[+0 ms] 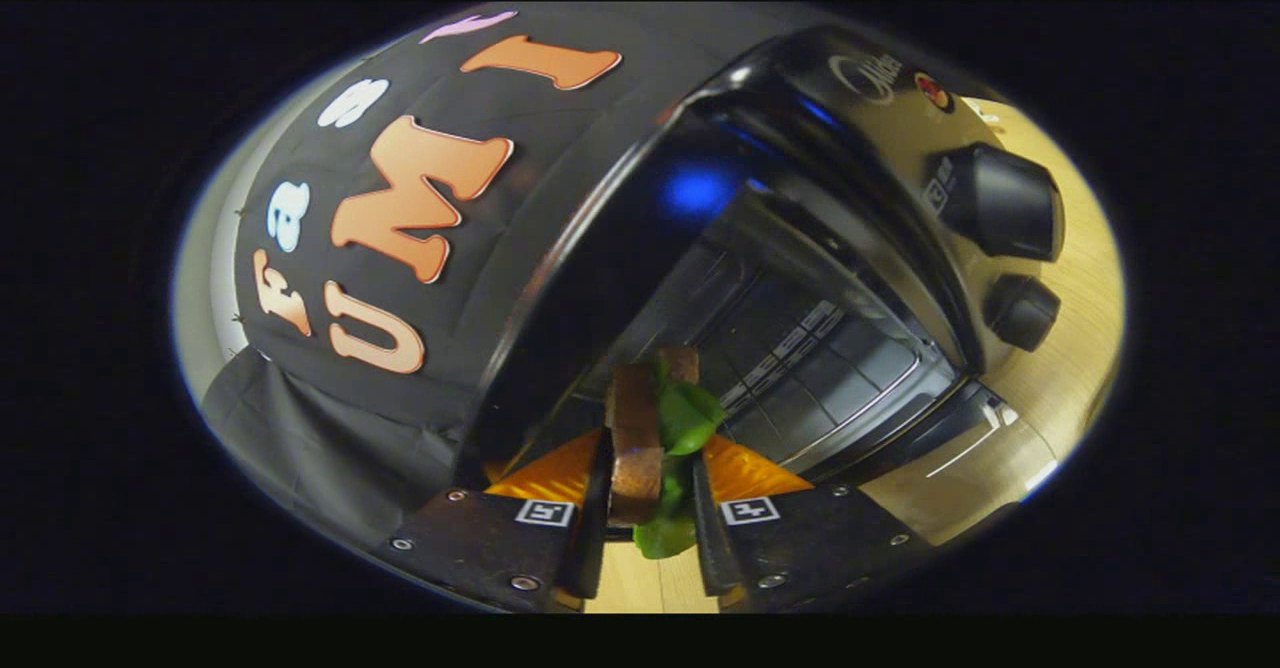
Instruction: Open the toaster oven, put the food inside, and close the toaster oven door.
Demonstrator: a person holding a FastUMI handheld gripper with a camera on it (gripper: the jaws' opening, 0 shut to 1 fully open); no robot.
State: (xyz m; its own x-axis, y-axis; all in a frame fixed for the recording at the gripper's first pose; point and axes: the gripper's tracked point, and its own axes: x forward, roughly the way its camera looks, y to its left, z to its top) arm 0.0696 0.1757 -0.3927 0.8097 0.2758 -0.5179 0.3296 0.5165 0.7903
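Observation:
A black toaster oven [800, 148] stands just beyond my fingers, seen tilted, with its door [960, 448] folded down and open. Inside, a wire rack [800, 368] shows in the dark cavity. My gripper [650, 493] is shut on the food [640, 428], a brown bread sandwich with green lettuce sticking out. The sandwich stands on edge between both fingers, at the mouth of the oven over the lowered door.
Two black knobs [1000, 203] sit on the oven's control panel, beside the cavity. The oven rests on a light wooden tabletop [1080, 318]. Black booth cloth [330, 428] hangs behind and beside the oven.

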